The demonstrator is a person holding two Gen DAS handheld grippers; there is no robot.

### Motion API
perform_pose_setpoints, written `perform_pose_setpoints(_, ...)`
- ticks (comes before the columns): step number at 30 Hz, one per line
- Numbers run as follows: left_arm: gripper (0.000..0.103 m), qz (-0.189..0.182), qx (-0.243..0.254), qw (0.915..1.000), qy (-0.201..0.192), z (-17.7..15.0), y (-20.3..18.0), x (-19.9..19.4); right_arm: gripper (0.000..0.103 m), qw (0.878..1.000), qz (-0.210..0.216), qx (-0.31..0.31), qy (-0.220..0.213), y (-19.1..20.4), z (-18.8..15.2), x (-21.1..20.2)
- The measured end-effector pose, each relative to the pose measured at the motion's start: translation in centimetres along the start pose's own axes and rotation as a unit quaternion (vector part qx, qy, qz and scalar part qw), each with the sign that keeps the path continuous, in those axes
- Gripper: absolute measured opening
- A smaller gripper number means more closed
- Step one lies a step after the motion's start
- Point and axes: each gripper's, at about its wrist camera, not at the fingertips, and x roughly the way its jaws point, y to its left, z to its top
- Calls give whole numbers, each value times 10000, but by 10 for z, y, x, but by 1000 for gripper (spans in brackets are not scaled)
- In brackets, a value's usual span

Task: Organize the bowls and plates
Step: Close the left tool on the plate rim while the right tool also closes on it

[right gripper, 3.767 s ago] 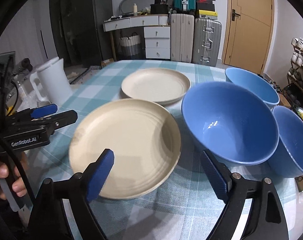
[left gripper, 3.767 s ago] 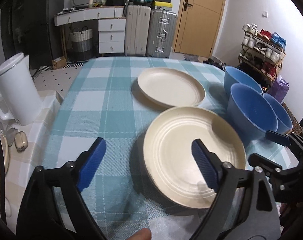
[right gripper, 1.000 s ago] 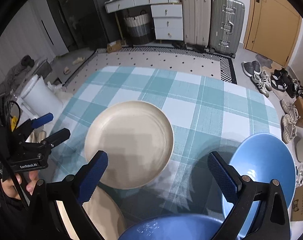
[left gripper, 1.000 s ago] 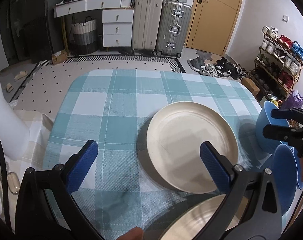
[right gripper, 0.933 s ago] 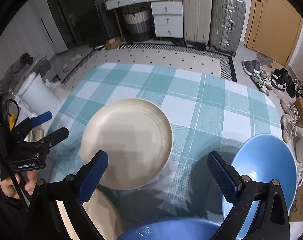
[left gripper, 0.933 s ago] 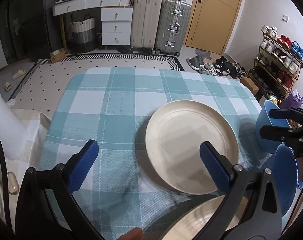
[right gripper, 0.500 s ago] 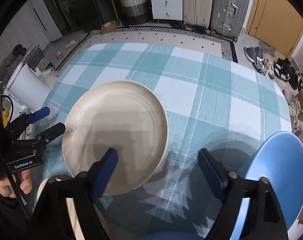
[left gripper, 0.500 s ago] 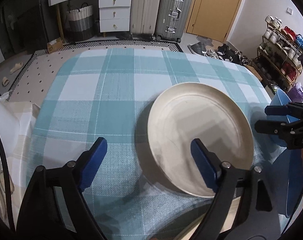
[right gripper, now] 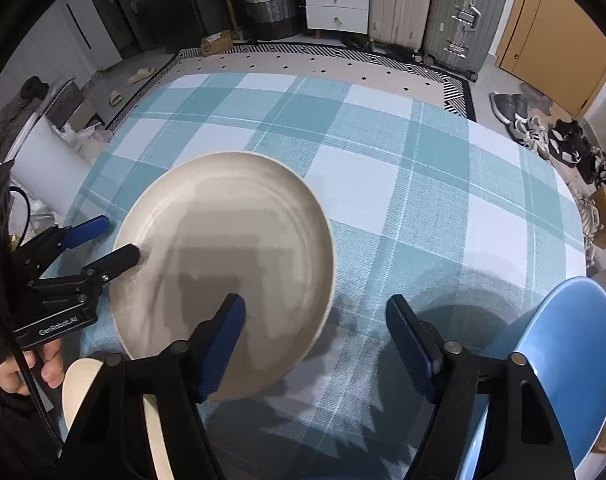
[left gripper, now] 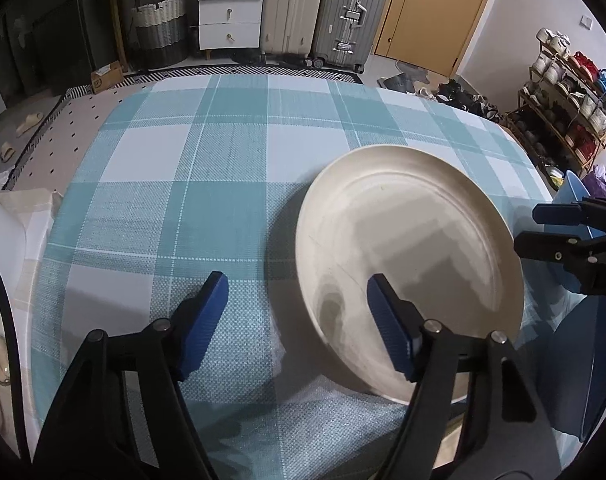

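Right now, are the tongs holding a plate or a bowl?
No. Both tongs are open and hold nothing. The left tongs straddle the near rim of the cream plate without closing on it, and the right tongs hover over the tablecloth.

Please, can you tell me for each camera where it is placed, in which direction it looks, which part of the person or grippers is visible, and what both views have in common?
Left wrist: on the left gripper, looking forward and down over the checked tablecloth; the right gripper enters at right.
Right wrist: on the right gripper, looking down from higher; the left gripper and the hand holding it show at left.
Shared: the cream plate, a blue bowl, the suitcases.
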Motion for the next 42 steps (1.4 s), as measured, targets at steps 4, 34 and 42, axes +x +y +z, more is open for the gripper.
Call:
perform_pose_setpoints(4,64,-4,17,10000,14,-1,0,2,71,9999,11,-102,124,8,0,5)
perform_pose_setpoints(34,13,-73,250,9997,18,-3,-14,4,19,9986,-395,-68,333,6,-3,31)
perform_pose_setpoints(42,13,-82,206,9997,-135,-1,-13,-12,19,9990,-408,-88,186,11,-2,16)
